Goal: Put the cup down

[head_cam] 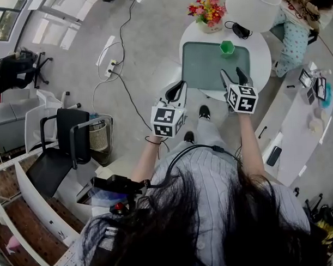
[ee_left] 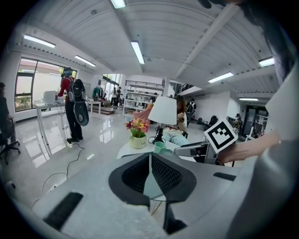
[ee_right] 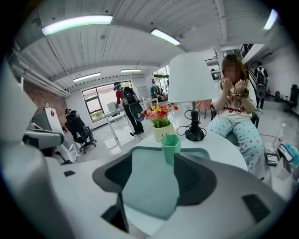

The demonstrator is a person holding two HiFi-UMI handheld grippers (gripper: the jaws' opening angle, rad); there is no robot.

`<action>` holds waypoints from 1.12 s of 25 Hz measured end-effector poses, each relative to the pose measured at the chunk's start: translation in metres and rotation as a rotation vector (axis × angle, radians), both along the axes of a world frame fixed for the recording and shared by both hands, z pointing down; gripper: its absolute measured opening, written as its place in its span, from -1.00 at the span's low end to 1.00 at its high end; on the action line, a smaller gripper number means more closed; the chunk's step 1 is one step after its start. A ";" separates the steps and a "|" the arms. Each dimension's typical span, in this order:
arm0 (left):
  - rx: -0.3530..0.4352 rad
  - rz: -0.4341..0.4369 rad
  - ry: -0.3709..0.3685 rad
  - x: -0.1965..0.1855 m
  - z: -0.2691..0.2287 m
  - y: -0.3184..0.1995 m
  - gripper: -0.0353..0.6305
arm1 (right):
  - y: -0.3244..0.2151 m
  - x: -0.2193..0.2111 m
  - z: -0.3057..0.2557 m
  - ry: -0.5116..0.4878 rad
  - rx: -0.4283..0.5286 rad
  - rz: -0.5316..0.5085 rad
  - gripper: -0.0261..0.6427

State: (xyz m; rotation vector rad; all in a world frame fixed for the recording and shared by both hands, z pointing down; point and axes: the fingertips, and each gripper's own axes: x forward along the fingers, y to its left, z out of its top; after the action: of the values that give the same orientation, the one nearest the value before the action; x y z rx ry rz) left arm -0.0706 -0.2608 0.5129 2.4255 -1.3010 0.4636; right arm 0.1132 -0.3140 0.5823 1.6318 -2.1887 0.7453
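Green cup (head_cam: 227, 47) stands upright on the grey-green mat (head_cam: 199, 68) on the round white bench (head_cam: 263, 55). It's just ahead of the right gripper (head_cam: 232, 74) fingertips, in line with the gap between them, and not touching them. Those fingers are spread wide and empty, with only mat showing between them. The left gripper (head_cam: 177, 90) hangs short of the bench edge, its fingers pressed together at the tips and gripping nothing. Past the cup, farther from both sets of fingers, there's a pot of flowers (head_cam: 208, 13) and a white lamp (head_cam: 253, 6). Off to the right of the right fingers, a seated person (ee_right: 236, 121) in star-print trousers sits beside the bench.
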 end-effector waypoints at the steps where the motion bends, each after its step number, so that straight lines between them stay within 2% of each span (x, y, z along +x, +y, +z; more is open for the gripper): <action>1: 0.002 0.004 0.001 -0.001 -0.001 0.004 -0.81 | 0.006 -0.004 -0.006 -0.009 0.009 0.003 -0.05; 10: 0.042 0.033 0.010 -0.020 -0.018 0.045 -0.81 | 0.064 -0.051 -0.055 -0.079 0.084 0.004 -0.11; 18: 0.069 0.060 0.018 -0.038 -0.028 0.098 -0.81 | 0.121 -0.086 -0.068 -0.113 0.108 0.019 -0.21; 28: 0.026 0.093 0.050 -0.052 -0.012 0.149 -0.81 | 0.186 -0.113 -0.076 -0.120 0.096 0.043 -0.41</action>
State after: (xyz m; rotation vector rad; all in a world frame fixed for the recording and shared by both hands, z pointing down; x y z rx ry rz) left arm -0.1225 -0.1113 0.5008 2.5107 -1.1858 0.4101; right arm 0.0006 -0.1276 0.5061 1.7277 -2.3112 0.7800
